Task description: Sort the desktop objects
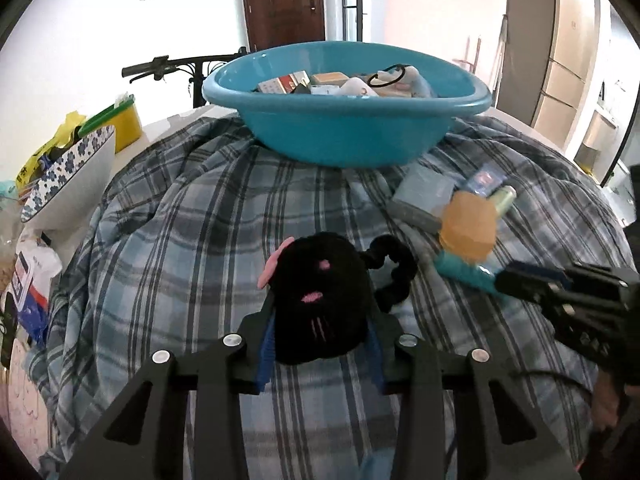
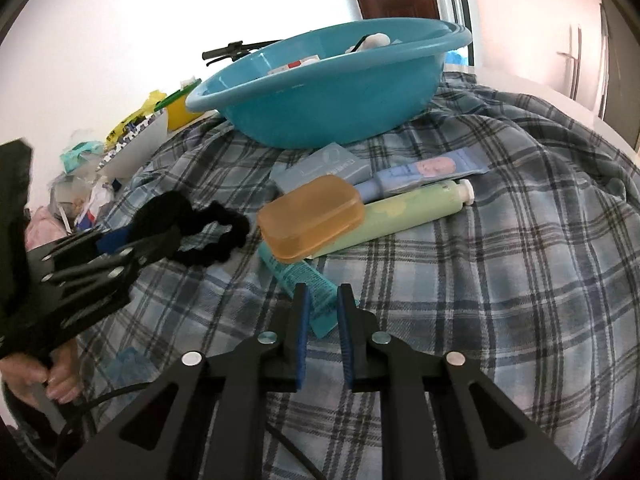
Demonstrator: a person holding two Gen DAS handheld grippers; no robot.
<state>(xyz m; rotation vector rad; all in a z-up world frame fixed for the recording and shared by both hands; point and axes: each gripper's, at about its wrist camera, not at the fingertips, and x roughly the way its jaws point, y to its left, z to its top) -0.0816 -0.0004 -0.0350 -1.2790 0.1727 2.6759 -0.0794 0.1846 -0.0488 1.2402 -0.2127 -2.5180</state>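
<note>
Holding two things at once, we need to lift both cleanly and carry them to the round blue plastic basin (image 1: 344,128) at the far edge of the blue plaid cloth (image 1: 192,216). Our left gripper (image 1: 320,320) has its jaws pinching the black plush toy with pink ears and pink stitching (image 1: 320,296), which sits deep between the blue pads; the black fabric scrunchie (image 1: 394,268) lies touching the toy's right side, so we judge a straight upward lift wise to avoid dragging it along. Our right gripper (image 2: 323,312) has its jaws nearly pressed together on the flat crimped end of the teal squeeze tube (image 2: 304,280), whose other end runs under the translucent orange soap box (image 2: 312,218). Since that box also leans on the pale green tube with a white cap (image 2: 400,212), with the lilac tube (image 2: 420,172) and grey-blue carton (image 2: 324,168) just behind, we should draw the teal tube back towards us before raising it, or the box may tip. The pinch on the thin tube end looks slight, so a slow move seems best. The basin already holds several small boxes and items.
</note>
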